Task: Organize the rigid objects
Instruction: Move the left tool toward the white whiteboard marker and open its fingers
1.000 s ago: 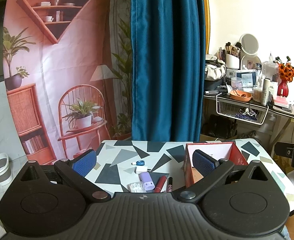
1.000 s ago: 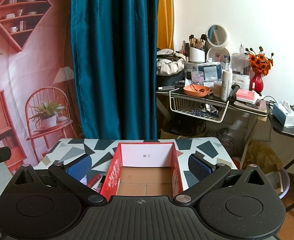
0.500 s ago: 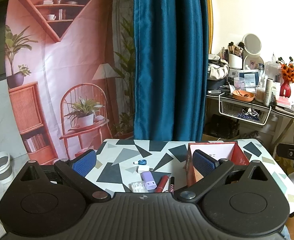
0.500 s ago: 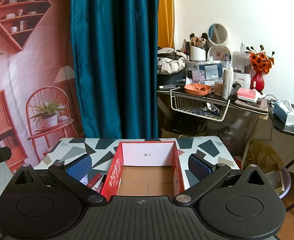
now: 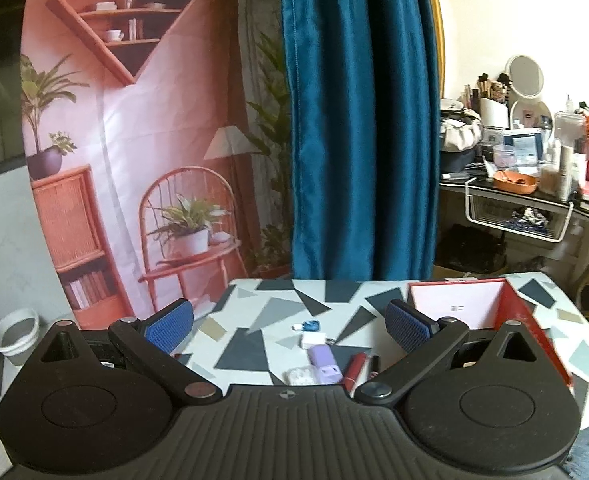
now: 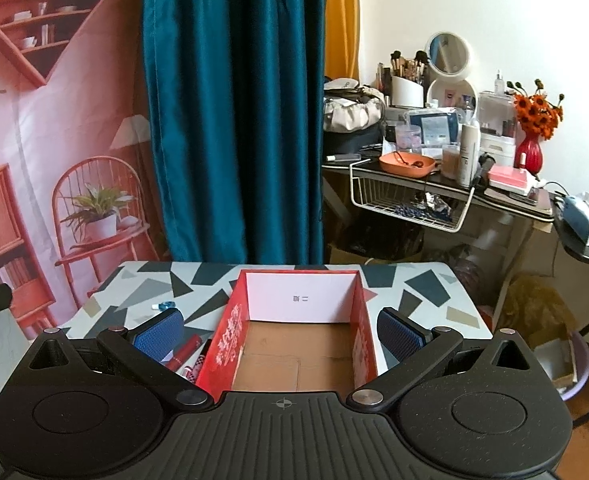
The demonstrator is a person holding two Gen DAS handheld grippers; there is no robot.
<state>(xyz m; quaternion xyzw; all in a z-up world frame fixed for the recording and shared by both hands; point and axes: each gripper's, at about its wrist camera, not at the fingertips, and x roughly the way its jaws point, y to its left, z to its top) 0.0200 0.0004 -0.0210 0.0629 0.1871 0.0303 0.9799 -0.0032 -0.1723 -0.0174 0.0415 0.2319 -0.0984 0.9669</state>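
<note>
Now left claw [image 5: 289,322] slightly nearer items, box [image 6: 230,332] unmoved.

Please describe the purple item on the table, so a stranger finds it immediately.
Find the red box on the patterned table. Left of it lies a row of small items. The purple case lies between a clear white packet and a red tube; it is the only purple one.

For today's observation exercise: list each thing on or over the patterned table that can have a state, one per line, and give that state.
Left gripper: jaws open, holding nothing.
Right gripper: jaws open, holding nothing.
Red box: open at the top, upright, nothing in the part that shows.
Purple case: lying flat on the table, outside the box.
Red tube: lying flat beside the purple case.
Small blue item: lying on the table, apart from the rest.
</note>
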